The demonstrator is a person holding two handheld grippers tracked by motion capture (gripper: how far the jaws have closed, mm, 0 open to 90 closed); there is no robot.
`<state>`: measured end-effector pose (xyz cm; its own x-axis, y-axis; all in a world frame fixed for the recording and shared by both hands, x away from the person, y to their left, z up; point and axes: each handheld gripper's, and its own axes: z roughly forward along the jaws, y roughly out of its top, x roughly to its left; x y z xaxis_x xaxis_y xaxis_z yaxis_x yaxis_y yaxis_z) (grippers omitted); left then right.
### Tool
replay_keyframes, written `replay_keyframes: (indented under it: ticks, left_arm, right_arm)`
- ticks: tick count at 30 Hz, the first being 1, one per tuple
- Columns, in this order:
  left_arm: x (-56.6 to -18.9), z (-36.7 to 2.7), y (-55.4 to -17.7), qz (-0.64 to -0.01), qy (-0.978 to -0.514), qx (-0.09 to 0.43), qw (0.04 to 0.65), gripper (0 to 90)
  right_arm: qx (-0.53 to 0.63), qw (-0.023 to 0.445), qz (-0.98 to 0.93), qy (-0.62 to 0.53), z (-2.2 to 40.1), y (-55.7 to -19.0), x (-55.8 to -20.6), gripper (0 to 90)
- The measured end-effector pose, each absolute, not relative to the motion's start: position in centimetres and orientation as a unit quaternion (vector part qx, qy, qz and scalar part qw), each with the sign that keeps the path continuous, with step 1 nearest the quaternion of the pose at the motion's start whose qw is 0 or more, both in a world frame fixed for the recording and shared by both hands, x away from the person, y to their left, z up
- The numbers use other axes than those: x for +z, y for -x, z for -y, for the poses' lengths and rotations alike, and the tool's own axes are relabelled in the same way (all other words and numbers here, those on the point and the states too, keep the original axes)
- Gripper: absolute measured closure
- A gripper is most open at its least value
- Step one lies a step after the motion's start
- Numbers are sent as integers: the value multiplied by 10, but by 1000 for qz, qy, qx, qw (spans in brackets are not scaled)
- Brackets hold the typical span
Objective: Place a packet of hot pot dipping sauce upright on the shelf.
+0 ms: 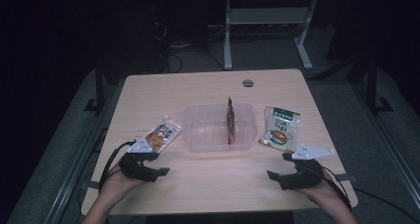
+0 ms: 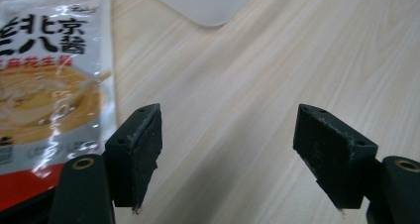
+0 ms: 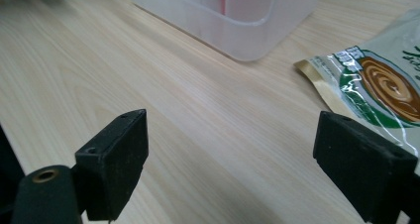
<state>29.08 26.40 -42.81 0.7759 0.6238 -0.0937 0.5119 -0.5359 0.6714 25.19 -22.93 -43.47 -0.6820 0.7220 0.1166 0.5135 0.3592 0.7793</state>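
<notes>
A clear plastic container (image 1: pixel 219 127) is positioned at the middle of the tabletop (image 1: pixel 208 184) and serves as the reference landmark. A dark sachet (image 1: pixel 230 117) with a red lower end is stood on edge inside the container, toward its right side.

An orange sauce pouch (image 1: pixel 161 134) is laid flat on the tabletop just left of the container, tilted, with its spout pointing away from the person. In the left gripper view this pouch (image 2: pixel 52 85) is seen beside the left finger, its printed face up and its edge reaching down beside that finger; whether it is touched cannot be told. A corner of the container (image 2: pixel 208 3) is visible at the top of that view.

A green sauce pouch (image 1: pixel 281 127) is laid flat just right of the container. In the right gripper view its corner (image 3: pixel 376 85) is seen beyond the right finger, with the container (image 3: pixel 233 16) further off.

The left gripper (image 1: pixel 143 164) is held low over the tabletop, nearer the person than the container and to its left, just beside the orange pouch. Its fingers (image 2: pixel 136 154) are spread wide, with bare wood between them.

The right gripper (image 1: pixel 297 172) is held nearer the person than the container and to its right, close to the green pouch. Its fingers (image 3: pixel 116 159) are likewise spread apart, and nothing is pinched.
</notes>
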Motion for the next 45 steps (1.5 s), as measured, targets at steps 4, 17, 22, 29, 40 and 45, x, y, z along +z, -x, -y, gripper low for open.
replay_keyframes:
  ticks: [4, 17, 22, 29, 40, 45]
  left_arm:
    - [-426, -271, -296, -336, -869, 89, 352, 271]
    - [-421, -295, -319, -379, -848, 119, 351, 437]
    - [-414, -301, -330, -394, -836, 130, 360, 713]
    - [-417, -305, -357, -425, -826, 141, 343, 898]
    - [-432, -288, -404, -446, -814, 156, 337, 898]
    - [-439, -279, -415, -448, -816, 156, 329, 897]
  right_arm:
    - [422, 127, -814, -379, 229, -254, -435, 134]
    - [412, 126, -823, -370, 224, -254, -437, 133]
    - [409, 125, -826, -367, 223, -254, -438, 135]
    - [404, 126, -828, -368, 222, -254, -438, 136]
    - [397, 130, -829, -372, 223, -255, -439, 137]
    - [396, 130, -830, -371, 224, -254, -439, 137]
